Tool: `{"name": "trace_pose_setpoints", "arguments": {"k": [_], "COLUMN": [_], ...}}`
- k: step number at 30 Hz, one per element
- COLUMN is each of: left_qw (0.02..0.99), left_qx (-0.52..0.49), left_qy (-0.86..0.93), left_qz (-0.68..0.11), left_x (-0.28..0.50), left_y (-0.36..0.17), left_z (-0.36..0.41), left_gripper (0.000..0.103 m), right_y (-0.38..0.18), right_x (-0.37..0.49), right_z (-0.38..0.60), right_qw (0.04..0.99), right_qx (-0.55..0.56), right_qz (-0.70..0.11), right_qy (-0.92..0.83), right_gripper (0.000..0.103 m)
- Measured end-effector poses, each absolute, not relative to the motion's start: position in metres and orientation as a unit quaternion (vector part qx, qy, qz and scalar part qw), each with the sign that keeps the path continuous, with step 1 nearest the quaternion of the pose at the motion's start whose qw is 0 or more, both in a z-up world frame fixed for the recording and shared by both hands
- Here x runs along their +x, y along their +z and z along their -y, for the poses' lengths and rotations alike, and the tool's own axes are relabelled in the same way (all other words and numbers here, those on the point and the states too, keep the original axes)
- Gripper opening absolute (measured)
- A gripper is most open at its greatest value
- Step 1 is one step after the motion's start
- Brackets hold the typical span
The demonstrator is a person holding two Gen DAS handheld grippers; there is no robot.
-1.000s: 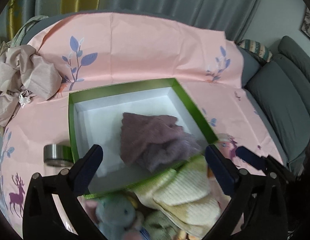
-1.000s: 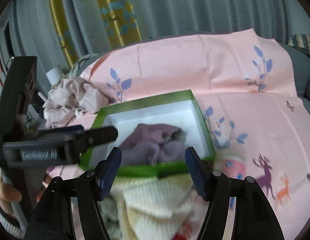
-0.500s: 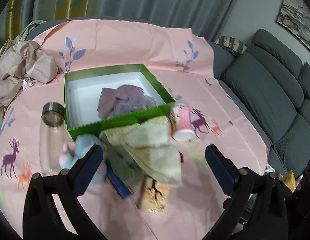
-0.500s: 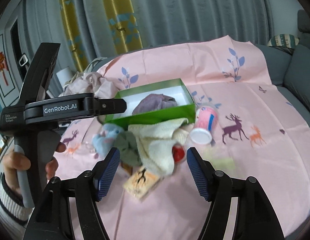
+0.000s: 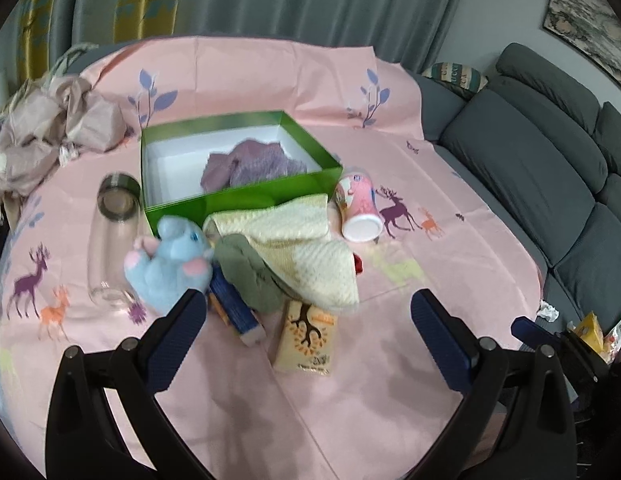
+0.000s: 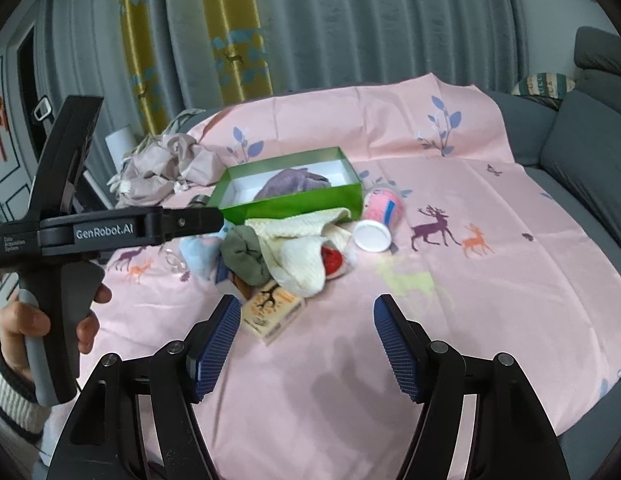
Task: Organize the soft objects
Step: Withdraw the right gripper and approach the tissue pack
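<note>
Well back from the pile, the left gripper (image 5: 306,332) hangs over bare pink cloth with its jaws spread wide and nothing between them; the right gripper (image 6: 306,344) does the same, jaws apart and empty, above the near part of the tablecloth (image 6: 490,288). A purple knit (image 5: 250,162) lies crumpled inside the green box (image 5: 246,200), toward its right half on the white lining. Just in front of the box sits a heap: a cream knit (image 5: 306,248) draped over an olive-green cloth (image 5: 250,276), with a blue plush toy (image 5: 170,260) touching the heap's left side. A small red item (image 6: 332,258) peeks out from under the cream knit in the right wrist view; what it is cannot be told. A blue packet (image 5: 234,304) and a cream card with a tree print (image 5: 308,336) lie at the near edge of the heap. A clear glass bottle (image 5: 114,240) lies on its side left of the box, and a pink paper cup (image 5: 358,208) lies tipped beside the box's right corner. A bundle of beige fabric (image 5: 50,136) sits at the far left, and a grey sofa (image 5: 550,184) runs along the right.
</note>
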State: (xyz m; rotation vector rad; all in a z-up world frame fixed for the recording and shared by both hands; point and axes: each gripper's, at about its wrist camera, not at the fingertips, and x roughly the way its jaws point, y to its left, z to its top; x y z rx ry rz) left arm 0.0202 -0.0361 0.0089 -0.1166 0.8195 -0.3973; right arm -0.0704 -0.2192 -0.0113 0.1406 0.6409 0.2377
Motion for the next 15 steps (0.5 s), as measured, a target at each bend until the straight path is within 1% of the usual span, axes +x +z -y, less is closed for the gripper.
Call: {"name": "trace_pose_setpoints", "arguments": {"k": [3, 8, 15], "left_qw": [0.892, 0.894, 0.888], "left_qx": [-0.061, -0.037, -0.042], "left_qy": [-0.189, -0.189, -0.191], "left_qz": [-0.407, -0.404, -0.416], "left_x": [0.019, 0.013, 0.012], "left_y": [-0.001, -0.009, -0.022], "left_z": [0.040, 0.048, 0.045], "left_gripper": [0.102, 0.102, 0.102], "right_y": [-0.017, -0.026, -0.032], "right_x": [-0.071, -0.072, -0.070], "right_z": [0.222, 0.223, 0.221], "right_qw": [0.936, 0.935, 0.934], "right_qx": [0.074, 0.064, 0.066], "right_qz": [-0.322, -0.327, -0.330], "right_qy": [0.120, 0.119, 0.125], "right_gripper": [0.070, 0.070, 0.070]}}
